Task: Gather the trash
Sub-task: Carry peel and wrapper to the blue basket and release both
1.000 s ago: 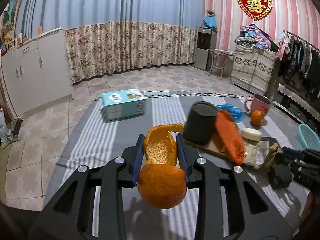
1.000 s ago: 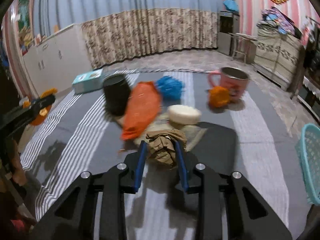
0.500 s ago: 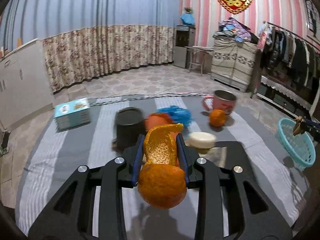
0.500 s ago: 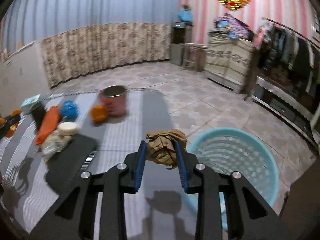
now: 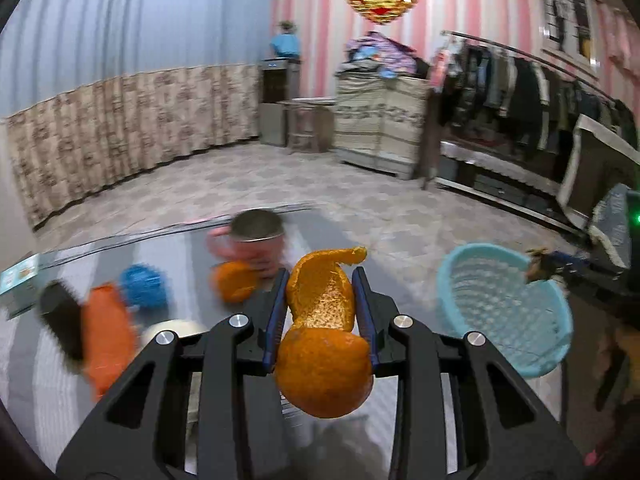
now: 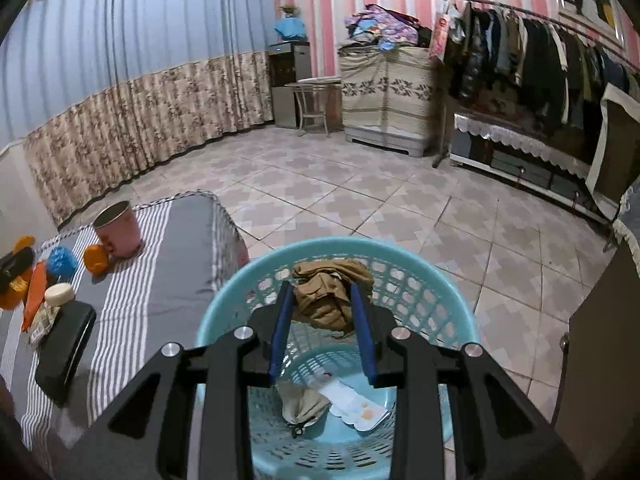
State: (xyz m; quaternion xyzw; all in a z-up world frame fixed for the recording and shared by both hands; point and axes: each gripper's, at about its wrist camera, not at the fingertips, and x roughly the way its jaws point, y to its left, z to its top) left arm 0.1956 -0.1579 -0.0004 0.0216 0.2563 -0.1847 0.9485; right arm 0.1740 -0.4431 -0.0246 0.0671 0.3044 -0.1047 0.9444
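My left gripper (image 5: 320, 284) is shut on a piece of orange peel (image 5: 322, 328) and holds it above the striped table. My right gripper (image 6: 322, 294) is shut on a crumpled brown paper wad (image 6: 326, 296) and holds it directly over the light blue basket (image 6: 460, 312) on the floor. The basket also shows at the right in the left wrist view (image 5: 500, 312), with the right gripper's tip and wad over its far rim. Paper scraps (image 6: 352, 400) lie in the basket's bottom.
On the striped table (image 6: 160, 280) stand a pink mug (image 6: 118, 230), an orange (image 6: 95, 258), a blue ball of wrap (image 6: 61, 262), an orange packet (image 6: 34, 292), a white lid (image 6: 59, 292) and a black case (image 6: 64, 352). Tiled floor lies beyond.
Both grippers swung right with their loads. The right gripper moved from beside the basket to right above it. The left view now faces the mug and the basket.
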